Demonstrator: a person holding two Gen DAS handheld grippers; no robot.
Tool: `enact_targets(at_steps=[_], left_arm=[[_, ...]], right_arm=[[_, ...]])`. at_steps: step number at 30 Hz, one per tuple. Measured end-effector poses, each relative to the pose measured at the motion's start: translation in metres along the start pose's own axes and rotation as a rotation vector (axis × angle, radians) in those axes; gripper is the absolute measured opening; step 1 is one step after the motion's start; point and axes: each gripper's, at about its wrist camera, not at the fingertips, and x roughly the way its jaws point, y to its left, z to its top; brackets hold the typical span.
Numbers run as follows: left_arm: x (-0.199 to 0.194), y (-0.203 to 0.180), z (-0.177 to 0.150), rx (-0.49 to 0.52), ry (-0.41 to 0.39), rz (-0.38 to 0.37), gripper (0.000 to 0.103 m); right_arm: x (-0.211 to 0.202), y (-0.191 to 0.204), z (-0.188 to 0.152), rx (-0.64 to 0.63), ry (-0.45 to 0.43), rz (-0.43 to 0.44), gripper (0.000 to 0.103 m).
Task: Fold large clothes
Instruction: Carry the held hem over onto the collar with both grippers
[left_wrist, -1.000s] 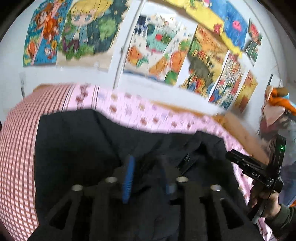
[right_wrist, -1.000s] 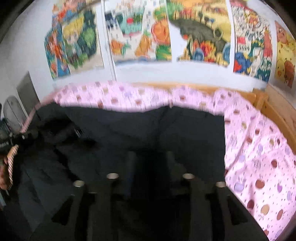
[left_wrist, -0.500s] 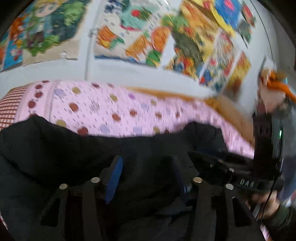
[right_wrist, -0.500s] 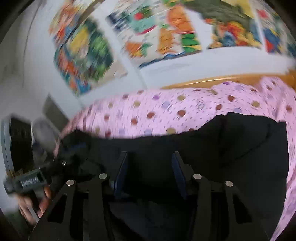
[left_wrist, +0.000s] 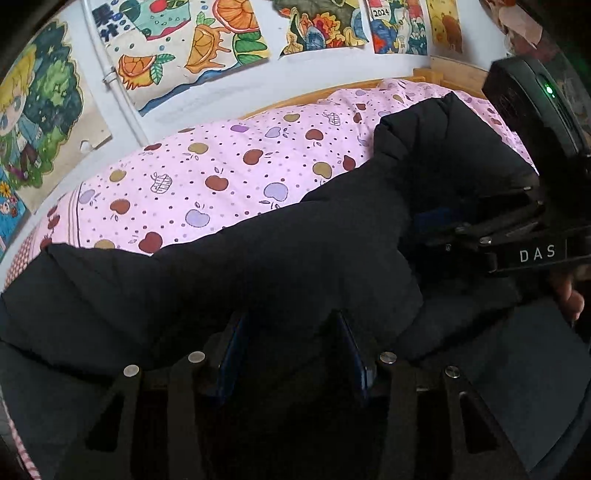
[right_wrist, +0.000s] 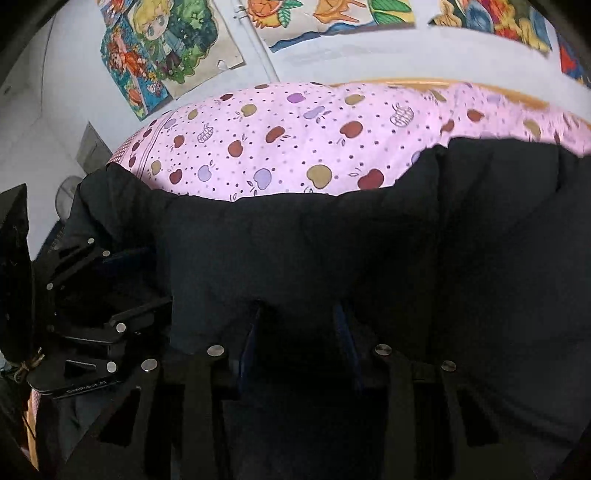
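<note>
Both hand-held grippers, left (left_wrist: 291, 347) and right (right_wrist: 299, 339), are pinching the black padded jacket's (left_wrist: 295, 258) near fold, lying across the apple-print bedsheet (left_wrist: 221, 173). Judging by its bulk, the slippery padding could be slipping free, undoing the fold.

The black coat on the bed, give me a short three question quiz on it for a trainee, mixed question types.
1. True or false: the black coat lies on a pink bedsheet printed with apples.
2. Multiple choice: what does the left gripper have between its fingers? A) a poster B) coat fabric C) nothing
3. Fill in: in the left wrist view the right gripper reaches into the coat from the ____ side of the picture.

Key: 1 true; 2 B; 3 right.
</note>
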Motion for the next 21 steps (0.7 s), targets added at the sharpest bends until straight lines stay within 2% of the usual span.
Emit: enact_targets(at_steps=[9,11,13,15,18,21], left_arm=[[-0.019,-0.003,-0.006,-0.016,-0.093,0.033,0.047],[-0.029,-0.003,-0.009,-0.04,-0.105,0.046,0.055],[-0.037,-0.002,-0.011,-0.07,-0.11,0.041,0.073],[-0.043,-0.001,-0.013,-0.095,-0.115,0.037,0.084],[-0.059,0.002,-0.018,-0.145,-0.125,0.065,0.086],[-0.076,0.007,-0.025,-0.213,-0.144,0.046,0.086]], right_arm=[[-0.011,0.005,-0.007,0.019,-0.114,0.023,0.036],[-0.018,0.005,-0.009,0.022,-0.14,0.025,0.037],[-0.025,0.004,-0.009,0.03,-0.161,0.03,0.042],[-0.032,0.005,-0.01,0.05,-0.174,0.038,0.054],[-0.043,0.007,-0.015,0.041,-0.178,0.018,0.062],[-0.057,0.012,-0.019,0.019,-0.184,-0.038,0.065]])
